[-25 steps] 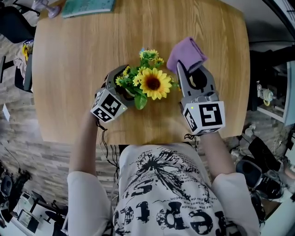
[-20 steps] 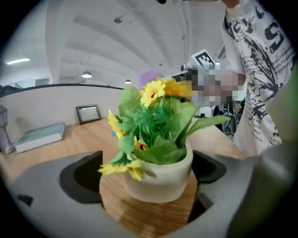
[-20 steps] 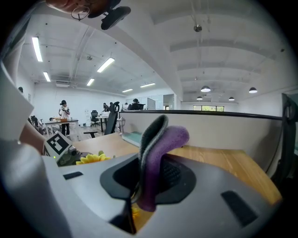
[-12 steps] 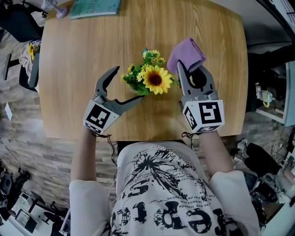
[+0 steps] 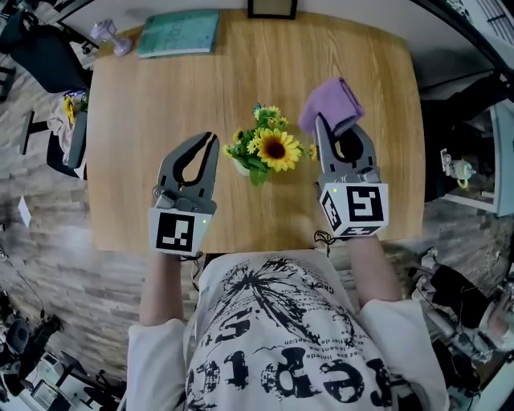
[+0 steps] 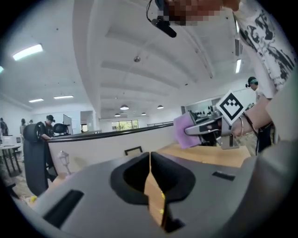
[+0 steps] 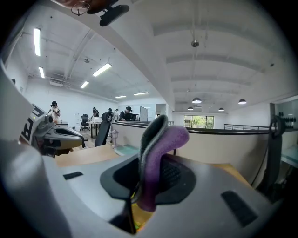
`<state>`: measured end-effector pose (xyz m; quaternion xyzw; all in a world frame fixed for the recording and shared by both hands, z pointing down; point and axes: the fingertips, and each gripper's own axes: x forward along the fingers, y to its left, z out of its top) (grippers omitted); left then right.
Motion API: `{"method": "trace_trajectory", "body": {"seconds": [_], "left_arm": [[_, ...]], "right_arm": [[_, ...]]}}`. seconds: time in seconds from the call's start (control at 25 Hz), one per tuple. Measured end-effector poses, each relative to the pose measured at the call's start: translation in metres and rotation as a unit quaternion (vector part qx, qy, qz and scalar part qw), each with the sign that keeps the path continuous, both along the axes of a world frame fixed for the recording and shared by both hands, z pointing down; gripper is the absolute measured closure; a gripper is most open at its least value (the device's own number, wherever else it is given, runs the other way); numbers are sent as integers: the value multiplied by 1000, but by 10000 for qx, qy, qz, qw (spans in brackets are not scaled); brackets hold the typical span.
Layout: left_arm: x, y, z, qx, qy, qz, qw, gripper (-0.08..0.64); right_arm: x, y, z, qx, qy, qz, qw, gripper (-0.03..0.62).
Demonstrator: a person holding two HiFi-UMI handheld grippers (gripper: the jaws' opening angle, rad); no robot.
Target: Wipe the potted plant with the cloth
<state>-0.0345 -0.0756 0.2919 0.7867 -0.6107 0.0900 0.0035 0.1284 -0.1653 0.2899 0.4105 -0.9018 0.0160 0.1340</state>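
The potted plant (image 5: 269,148), a sunflower with small yellow blooms in a white pot, stands mid-table between my two grippers. My left gripper (image 5: 211,139) hovers to its left, apart from it; its jaws have just been closing and now meet with nothing between them, as the left gripper view (image 6: 150,157) confirms. My right gripper (image 5: 324,122) is just right of the plant, shut on the folded purple cloth (image 5: 330,104). The cloth (image 7: 160,148) stands up between the jaws in the right gripper view. It also shows in the left gripper view, the cloth (image 6: 182,131) held level above the table.
The wooden table (image 5: 152,104) carries a teal book (image 5: 178,34) and a small clear ornament (image 5: 110,34) at its far left, and a black frame (image 5: 271,8) at the far edge. A dark chair (image 5: 48,56) stands left of the table.
My left gripper let go of the pot, drew back to the left and up, and closed its jaws. My right gripper rose a little with the cloth.
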Motion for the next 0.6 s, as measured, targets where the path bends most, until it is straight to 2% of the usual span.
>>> {"method": "trace_trajectory", "body": {"seconds": [0.04,0.28,0.44,0.6], "left_arm": [[-4,2,-6,10,60,-76,10000,555],[-23,18,-17,-286,85,17,9996,555],[-34,25,-33,-141,481,-34,9987,555],[-43,25,-34,-287,283,-34,9992,555]], "right_arm": [[-1,1,-5,26,-25,14,10000,517],[-11,19,-23,251,72,-85,9996,520],[-17,32,-30,305,112,-110,9994,523],[-22,39,-34,312,119,-200,9992,526]]}}
